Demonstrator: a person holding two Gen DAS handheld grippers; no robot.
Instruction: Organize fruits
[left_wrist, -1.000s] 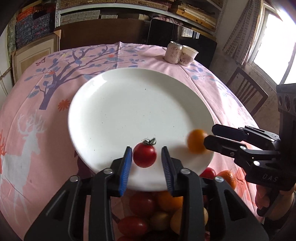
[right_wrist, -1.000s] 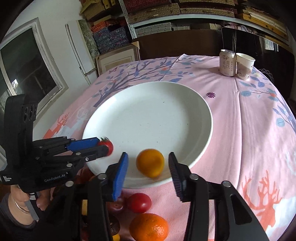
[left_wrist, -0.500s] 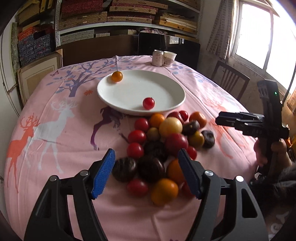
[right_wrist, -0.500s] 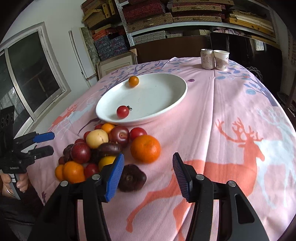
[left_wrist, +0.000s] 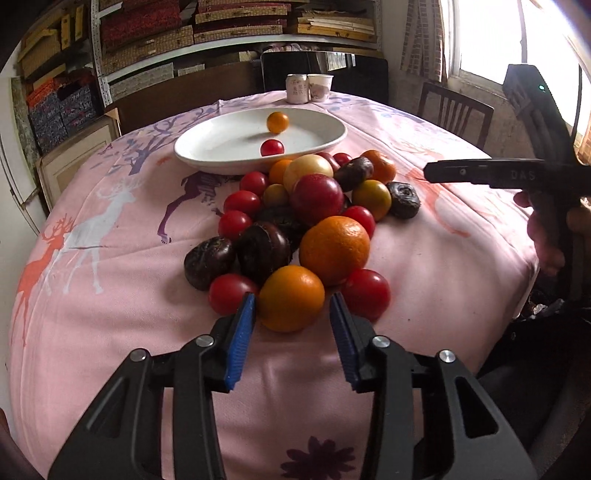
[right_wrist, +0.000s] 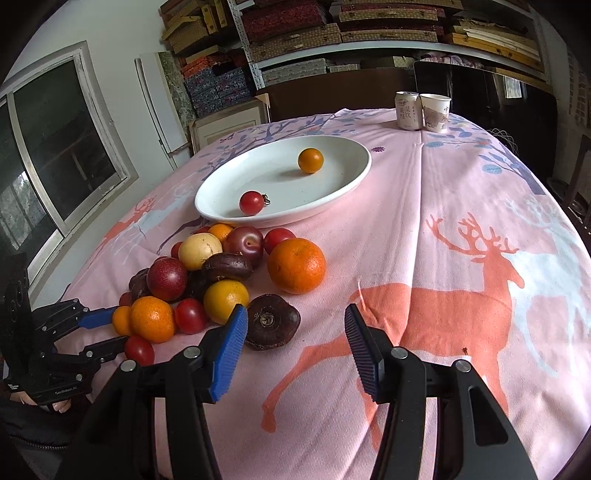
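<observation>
From the left wrist, the left hand-held gripper (left_wrist: 291, 314) is straddling a small orange fruit (left_wrist: 291, 297) at the near edge of the fruit pile (left_wrist: 306, 221) on the worktop (left_wrist: 110, 295); its jaws have just been closing, the fruit between them, yet the pads look just short of contact. A clean pick is asking for a centred squeeze, since a red tomato (left_wrist: 231, 297) is crowding the left pad. The fruit's underside is hidden.

From the right wrist, the right hand-held gripper (right_wrist: 293, 330) is hanging part-open and empty, a dark wrinkled fruit (right_wrist: 271, 325) just beside its left pad. The white plate (right_wrist: 343, 184) beyond is carrying two fruits already. The pile's far fruits are overlapping, hard to tell apart.
</observation>
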